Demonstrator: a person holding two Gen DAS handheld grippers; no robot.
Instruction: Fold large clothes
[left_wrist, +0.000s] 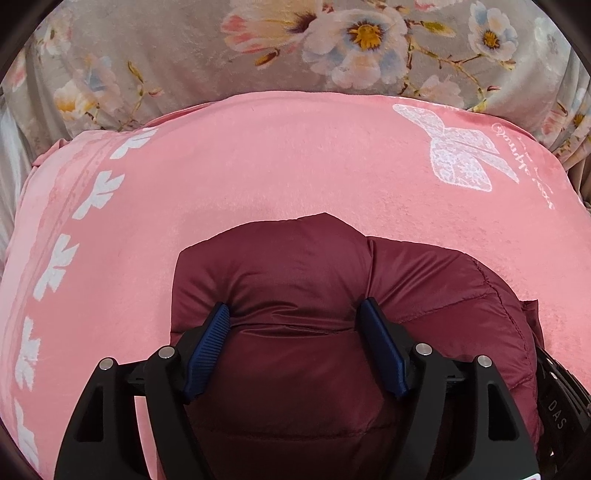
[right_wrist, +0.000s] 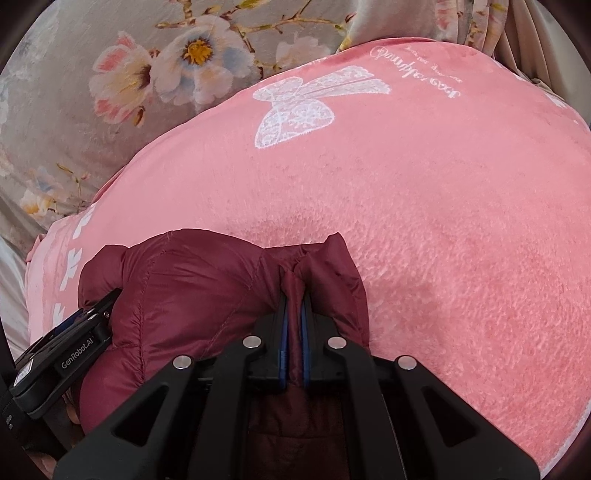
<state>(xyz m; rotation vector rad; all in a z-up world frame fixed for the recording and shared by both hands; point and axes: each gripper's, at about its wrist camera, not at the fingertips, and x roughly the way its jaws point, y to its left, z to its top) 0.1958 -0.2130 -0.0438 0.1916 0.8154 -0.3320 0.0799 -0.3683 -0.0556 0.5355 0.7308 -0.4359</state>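
Note:
A maroon puffer jacket (left_wrist: 288, 258) lies bunched on a pink plush blanket (left_wrist: 295, 155). My left gripper (left_wrist: 295, 308) straddles a thick padded roll of it, jaws wide, and both blue pads (left_wrist: 218, 321) dent the fabric. In the right wrist view the jacket (right_wrist: 184, 295) spreads to the left, and my right gripper (right_wrist: 293, 291) is shut on a thin fold at its edge. The left gripper's black body (right_wrist: 74, 350) shows at the lower left of that view, close beside the right one.
The pink blanket (right_wrist: 443, 221) bears a white butterfly print (right_wrist: 295, 110) and a border of white leaves (left_wrist: 55, 266). Beyond it lies a grey floral bedsheet (left_wrist: 184, 55). Folds of curtain-like cloth (right_wrist: 517, 37) hang at the far right.

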